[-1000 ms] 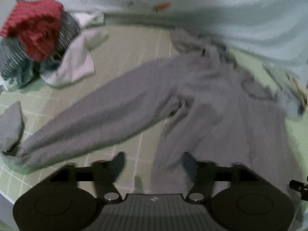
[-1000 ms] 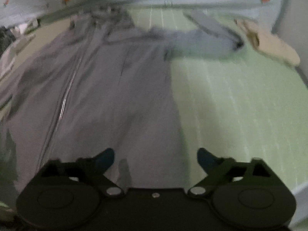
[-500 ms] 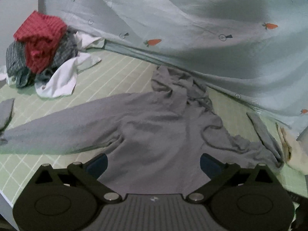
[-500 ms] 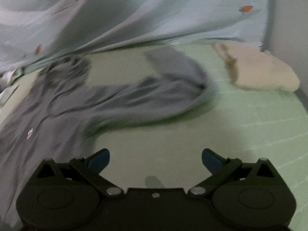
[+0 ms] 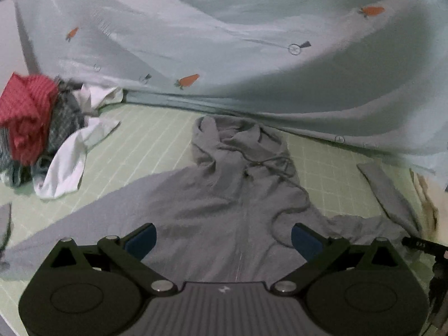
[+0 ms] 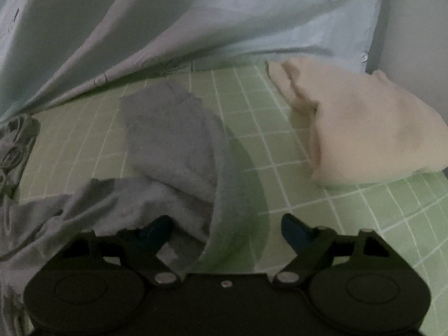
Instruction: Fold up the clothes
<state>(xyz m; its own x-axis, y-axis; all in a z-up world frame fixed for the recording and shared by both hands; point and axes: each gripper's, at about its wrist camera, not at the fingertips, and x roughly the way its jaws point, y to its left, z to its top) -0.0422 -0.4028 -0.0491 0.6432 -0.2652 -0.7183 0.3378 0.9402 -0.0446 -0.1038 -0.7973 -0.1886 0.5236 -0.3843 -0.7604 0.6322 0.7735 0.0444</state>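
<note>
Left claw (image 5: 222, 239) spread wide, blue pads (image 5: 141, 239) clear of everything, nothing between them, hovering over the chest of the grey hoodie (image 5: 224, 196). The hoodie lies front up on the green checked sheet (image 5: 145, 145), zip running straight up the middle, hood (image 5: 224, 134) bunched at the far end, drawstring looping off to the right. One sleeve stretches out to the left, the other trails off right.

Over to the right claw (image 6: 225, 228): jaws closing, not yet pinching. The hoodie's right sleeve (image 6: 173, 151) lies doubled over, its folded edge sitting between the two pads; the left pad (image 6: 155, 229) is right against the cloth, the right pad (image 6: 294, 231) stands clear over bare sheet.

Further out: a heap of clothes (image 5: 36, 123) at the far left, red on top, striped grey beneath, a white garment (image 5: 70, 156) spilling off it. On the right, a cream folded piece (image 6: 364, 128) lies just beyond the sleeve. Behind it all, a pale blue carrot-print cloth (image 5: 252, 42) billows up along the back.
</note>
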